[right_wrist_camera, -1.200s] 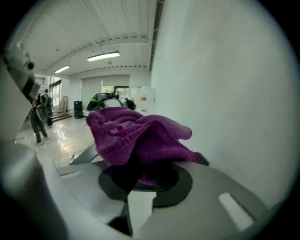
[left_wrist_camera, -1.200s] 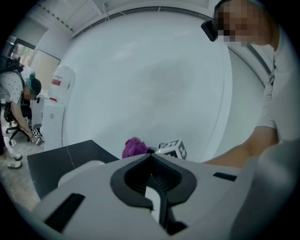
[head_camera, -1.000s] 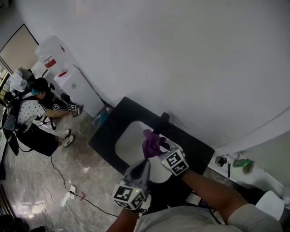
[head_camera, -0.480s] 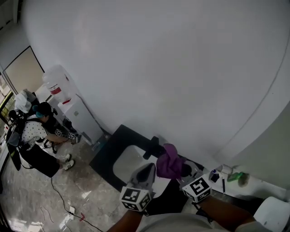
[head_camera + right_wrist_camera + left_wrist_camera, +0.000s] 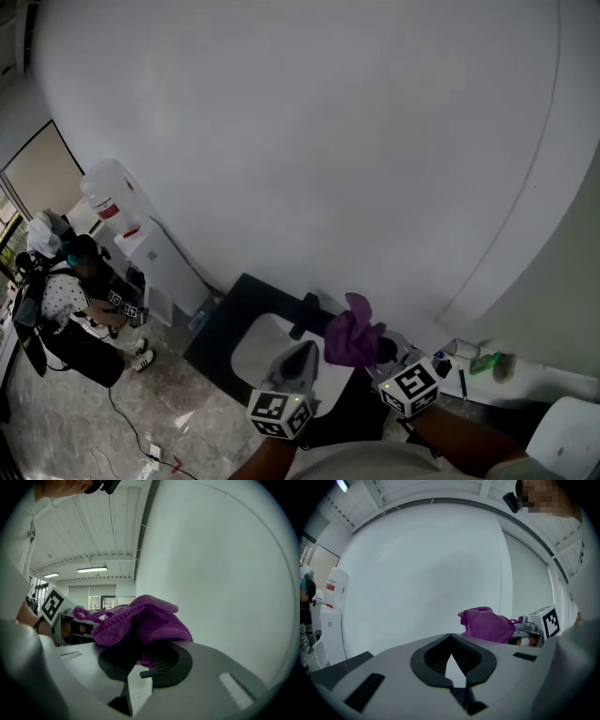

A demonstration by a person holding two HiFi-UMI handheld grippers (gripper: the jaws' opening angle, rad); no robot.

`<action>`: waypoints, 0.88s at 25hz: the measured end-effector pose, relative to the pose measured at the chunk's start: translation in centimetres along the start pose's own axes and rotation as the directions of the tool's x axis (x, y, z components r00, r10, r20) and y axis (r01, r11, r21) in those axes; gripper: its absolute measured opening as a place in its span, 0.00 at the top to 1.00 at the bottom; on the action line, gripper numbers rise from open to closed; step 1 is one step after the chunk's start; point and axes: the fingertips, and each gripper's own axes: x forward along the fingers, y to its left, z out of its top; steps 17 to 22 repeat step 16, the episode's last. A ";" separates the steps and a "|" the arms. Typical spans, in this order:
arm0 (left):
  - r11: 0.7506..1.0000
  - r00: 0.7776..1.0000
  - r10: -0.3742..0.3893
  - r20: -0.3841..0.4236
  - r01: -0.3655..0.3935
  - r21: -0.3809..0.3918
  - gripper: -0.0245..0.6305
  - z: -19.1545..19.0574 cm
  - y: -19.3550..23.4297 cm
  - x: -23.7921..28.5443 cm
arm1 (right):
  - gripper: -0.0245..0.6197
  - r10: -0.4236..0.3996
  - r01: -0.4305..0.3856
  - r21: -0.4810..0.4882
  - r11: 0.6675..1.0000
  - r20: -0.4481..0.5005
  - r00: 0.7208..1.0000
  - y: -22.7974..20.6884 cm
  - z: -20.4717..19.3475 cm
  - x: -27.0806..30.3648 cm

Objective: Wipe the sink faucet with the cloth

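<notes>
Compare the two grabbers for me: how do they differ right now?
The right gripper is clamped on a purple cloth; the left gripper is shut on nothing. The left gripper points over the white sink; the right gripper sits right of the black faucet. Both carry a marker cube.

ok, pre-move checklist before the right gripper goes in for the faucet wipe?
1. Cloth clamped in right gripper: ok, bunched between the jaws.
2. Left gripper empty: ok, jaws together on nothing.
3. Faucet in sight: ok, dark, at the back edge of the sink.
4. Cloth on faucet: not ok, the head view shows them apart.
5. Left gripper clear of the wipe path: cannot tell, it hangs over the sink near the faucet.
</notes>
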 end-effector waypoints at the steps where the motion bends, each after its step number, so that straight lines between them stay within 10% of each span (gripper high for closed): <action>1: 1.000 1.000 0.000 0.000 0.000 0.002 0.95 0.1 0.0 0.0 | 0.87 -0.002 0.002 0.000 1.000 -0.001 1.000 -0.1 0.0 0.1; 22: 1.000 1.000 0.001 -0.012 -0.002 -0.011 0.95 -0.4 0.7 1.0 | 0.87 -0.013 0.013 -0.002 1.000 -0.002 1.000 -1.0 0.3 0.7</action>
